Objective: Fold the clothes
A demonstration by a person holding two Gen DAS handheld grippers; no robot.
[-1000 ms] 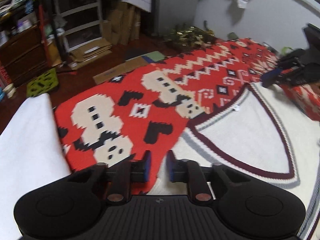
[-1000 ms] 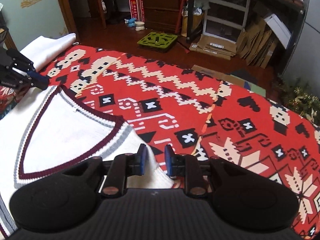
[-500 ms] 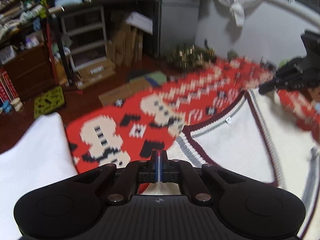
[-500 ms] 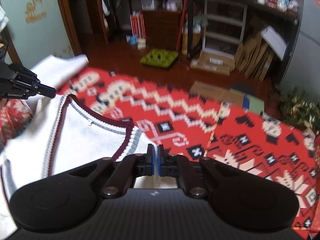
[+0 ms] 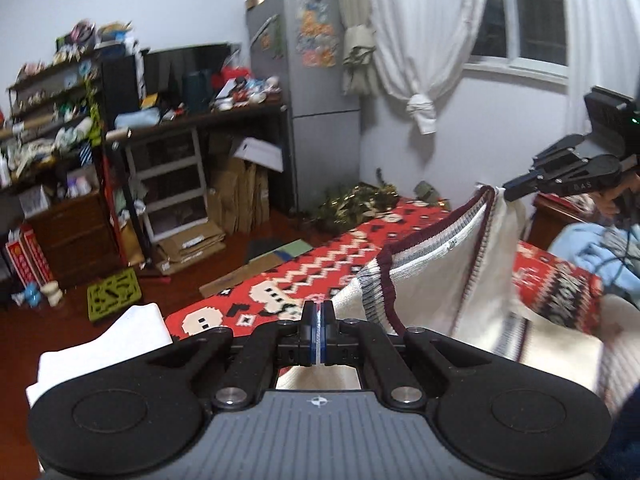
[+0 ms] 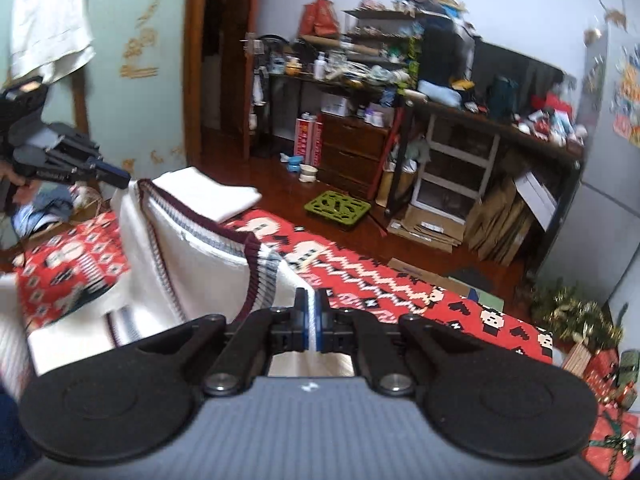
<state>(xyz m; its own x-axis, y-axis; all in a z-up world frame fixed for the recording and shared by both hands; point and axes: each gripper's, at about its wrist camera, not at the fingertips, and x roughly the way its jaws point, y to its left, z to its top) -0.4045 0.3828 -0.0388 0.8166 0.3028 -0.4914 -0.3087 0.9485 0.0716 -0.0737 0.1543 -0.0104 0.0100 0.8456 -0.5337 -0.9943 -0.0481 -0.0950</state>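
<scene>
A red patterned blanket (image 5: 320,264) covers the bed. Beyond it on the wooden floor (image 6: 280,196) lie a green mat (image 6: 338,207) and flattened cardboard (image 5: 236,196) (leaning by a white drawer unit (image 5: 168,184)). A cluttered dark shelf (image 5: 192,114) runs to a grey fridge (image 5: 316,100). White curtains (image 5: 420,40), knotted, hang at the window (image 5: 524,8). Tinsel (image 5: 356,200) lies in the corner.

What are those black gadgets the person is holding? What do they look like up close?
Each is a matte black handheld tool. The left gripper and right gripper both have two slim fingers faced with blue pads, hinged linkage arms with silver pivot pins, two round black discs at the sides, and a grey ribbed body bearing a small white mark. A small green light glows on the right one's body.
</scene>
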